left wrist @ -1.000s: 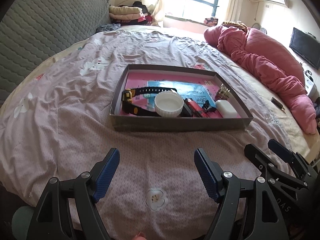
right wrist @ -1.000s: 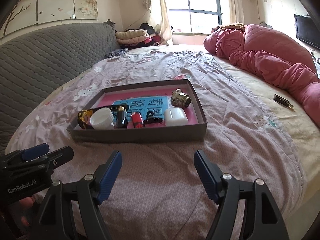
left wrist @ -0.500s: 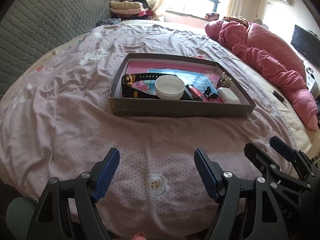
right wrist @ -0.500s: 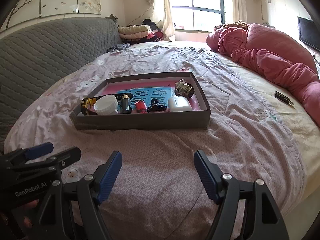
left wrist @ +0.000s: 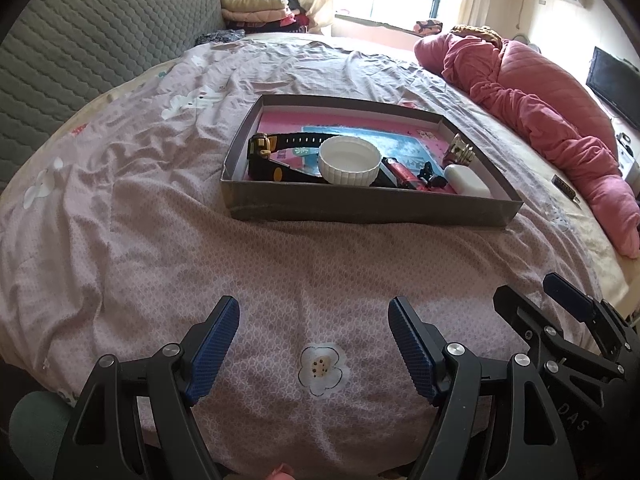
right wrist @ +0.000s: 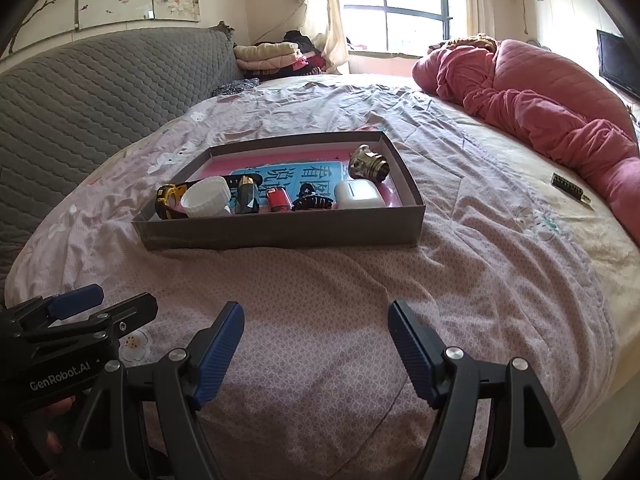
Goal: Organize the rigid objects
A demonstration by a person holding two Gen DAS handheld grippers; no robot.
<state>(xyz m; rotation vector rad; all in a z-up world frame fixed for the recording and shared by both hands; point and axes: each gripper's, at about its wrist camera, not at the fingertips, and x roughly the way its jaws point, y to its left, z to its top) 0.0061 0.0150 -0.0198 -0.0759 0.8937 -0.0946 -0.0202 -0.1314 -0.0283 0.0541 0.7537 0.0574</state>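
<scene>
Both the left tool (left wrist: 313, 322) and right tool (right wrist: 316, 326) gape wide, empty, over the bed (right wrist: 320, 280). The grey box (right wrist: 280, 232) sits at twelve o'clock; its white lid (right wrist: 206, 198) looks light, stiff and slippery, best pinched across the ribbed rim.

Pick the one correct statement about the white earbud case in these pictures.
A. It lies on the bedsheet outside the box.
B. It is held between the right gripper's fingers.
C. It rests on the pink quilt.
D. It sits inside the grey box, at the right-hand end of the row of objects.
D: the white earbud case lies inside the grey box, right of the black hair clip.
</scene>
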